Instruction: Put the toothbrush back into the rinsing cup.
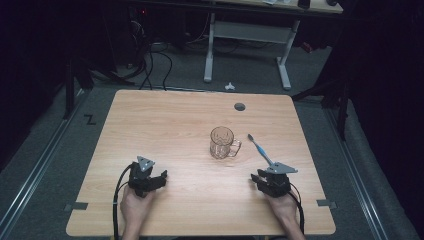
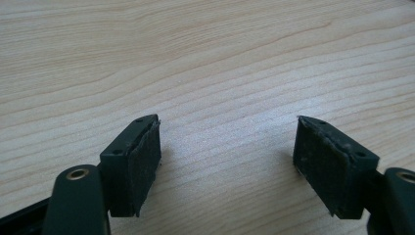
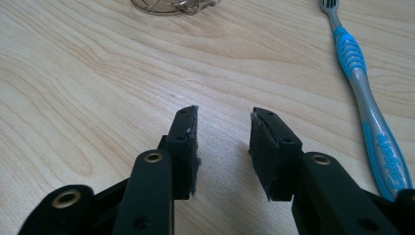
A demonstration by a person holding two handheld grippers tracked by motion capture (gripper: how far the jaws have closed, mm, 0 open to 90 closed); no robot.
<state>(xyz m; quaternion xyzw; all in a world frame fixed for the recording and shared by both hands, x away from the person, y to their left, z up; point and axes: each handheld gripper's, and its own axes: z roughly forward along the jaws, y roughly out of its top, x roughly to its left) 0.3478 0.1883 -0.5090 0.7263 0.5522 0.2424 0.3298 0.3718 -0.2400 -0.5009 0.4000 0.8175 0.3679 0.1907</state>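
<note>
A clear glass mug [image 1: 221, 142] stands upright near the middle of the wooden table [image 1: 165, 120], its handle toward the right. A blue and grey toothbrush [image 1: 260, 149] lies flat just right of it, bristles pointing away. My right gripper [image 1: 256, 179] rests low near the front right edge, close behind the toothbrush's handle end. In the right gripper view its jaws [image 3: 224, 132] stand partly apart over bare wood, with the toothbrush [image 3: 364, 93] to their right and the mug's base [image 3: 169, 6] at the top. My left gripper [image 1: 161, 177] sits at the front left, jaws [image 2: 227, 147] wide apart, nothing between them.
A dark round grommet [image 1: 240, 106] sits near the table's far edge. Beyond the table stand a white desk frame [image 1: 247, 45] and loose cables [image 1: 150, 60] on the grey floor. A person's hands hold both grippers at the front edge.
</note>
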